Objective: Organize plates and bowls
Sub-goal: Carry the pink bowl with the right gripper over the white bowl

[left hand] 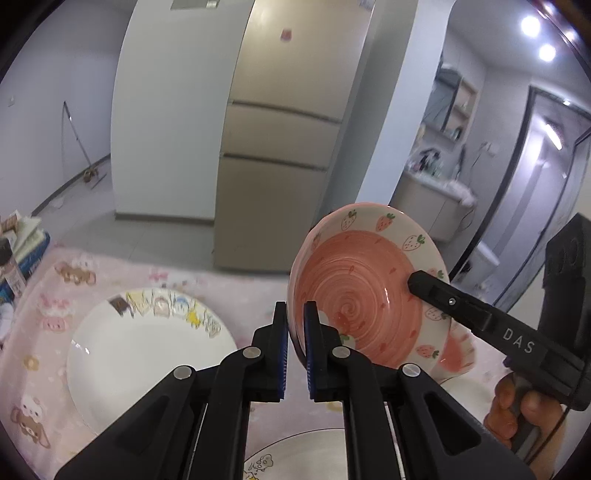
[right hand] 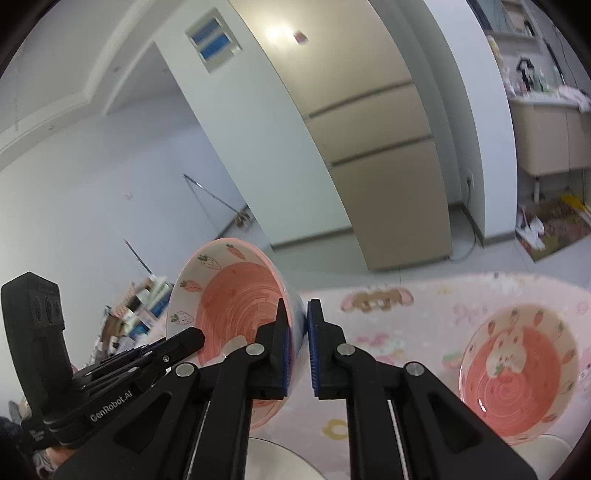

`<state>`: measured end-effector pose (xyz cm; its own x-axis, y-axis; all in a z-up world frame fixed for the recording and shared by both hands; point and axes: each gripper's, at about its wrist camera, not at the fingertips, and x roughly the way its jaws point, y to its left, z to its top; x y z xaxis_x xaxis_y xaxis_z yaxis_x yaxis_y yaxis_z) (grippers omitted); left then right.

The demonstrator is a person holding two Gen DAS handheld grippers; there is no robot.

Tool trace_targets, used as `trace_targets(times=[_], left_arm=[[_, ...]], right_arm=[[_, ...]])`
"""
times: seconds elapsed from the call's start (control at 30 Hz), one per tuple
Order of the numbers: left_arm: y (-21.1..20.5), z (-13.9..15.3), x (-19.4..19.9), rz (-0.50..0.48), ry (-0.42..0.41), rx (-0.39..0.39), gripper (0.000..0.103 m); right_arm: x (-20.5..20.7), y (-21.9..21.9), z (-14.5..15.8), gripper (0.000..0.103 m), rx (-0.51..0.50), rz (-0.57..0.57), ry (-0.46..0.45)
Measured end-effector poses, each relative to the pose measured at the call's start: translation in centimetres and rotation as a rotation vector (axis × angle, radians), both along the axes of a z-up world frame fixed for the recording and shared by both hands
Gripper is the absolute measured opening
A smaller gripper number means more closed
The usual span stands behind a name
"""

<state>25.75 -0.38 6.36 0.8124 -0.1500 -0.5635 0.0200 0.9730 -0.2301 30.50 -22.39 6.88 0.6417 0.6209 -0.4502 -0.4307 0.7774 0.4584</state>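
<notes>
Pink tablecloth (left hand: 122, 273), strawberry bowl (left hand: 354, 291) in tongs (left hand: 295, 332)

White capital letters reading "DAS" run along the black arm of the right gripper (left hand: 419, 282), seen from the left wrist camera. In the right wrist view, the black arm of the left gripper (right hand: 197, 334) carries the brand "GenRobot.AI" in white print along its side; a smaller white line lower on the same body is too blurred to read. Printed boxes (right hand: 147, 302) stacked beyond the table and a small pink sticker (left hand: 286, 35) on the refrigerator door show nothing legible.
</notes>
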Motion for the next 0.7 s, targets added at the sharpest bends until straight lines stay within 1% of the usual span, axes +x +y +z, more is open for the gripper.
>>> trace_targets(times=[0.07, 0.13, 0.17, 0.23, 0.43, 0.5, 0.6, 0.7], left_arm=[[0.0, 1.9, -1.1, -0.004, -0.046, 0.006, 0.009], [-0.3, 3.6, -2.4, -0.014, -0.092, 0.045, 0.009], [-0.4, 4.4, -2.9, -0.020, -0.109, 0.065, 0.009], [-0.4, 5.6, -3.8, -0.027, -0.128, 0.073, 0.009], [-0.2, 9.4, -7.3, 0.013, -0.218, 0.126, 0.009], [0.1, 10.6, -8.7, 0.013, -0.241, 0.131, 0.009], [0.9, 11.6, -10.6, 0.026, -0.248, 0.149, 0.009], [1.5, 12.0, -12.7, 0.062, -0.235, 0.194, 0.009]], right_arm=[[-0.8, 0.1, 1.5, 0.009, 0.020, 0.006, -0.040], [-1.6, 0.0, 2.8, 0.009, 0.041, 0.012, -0.077], [-2.0, 0.0, 3.3, 0.009, 0.053, 0.016, -0.090], [-2.7, -0.1, 4.4, 0.009, 0.089, 0.014, -0.108], [-5.8, 1.0, 8.1, 0.010, 0.086, 0.026, -0.219], [-6.5, 1.3, 9.2, 0.009, 0.088, 0.037, -0.237], [-7.4, 2.2, 10.4, 0.009, 0.074, 0.063, -0.251], [-8.8, 3.8, 10.9, 0.009, 0.026, 0.090, -0.260]])
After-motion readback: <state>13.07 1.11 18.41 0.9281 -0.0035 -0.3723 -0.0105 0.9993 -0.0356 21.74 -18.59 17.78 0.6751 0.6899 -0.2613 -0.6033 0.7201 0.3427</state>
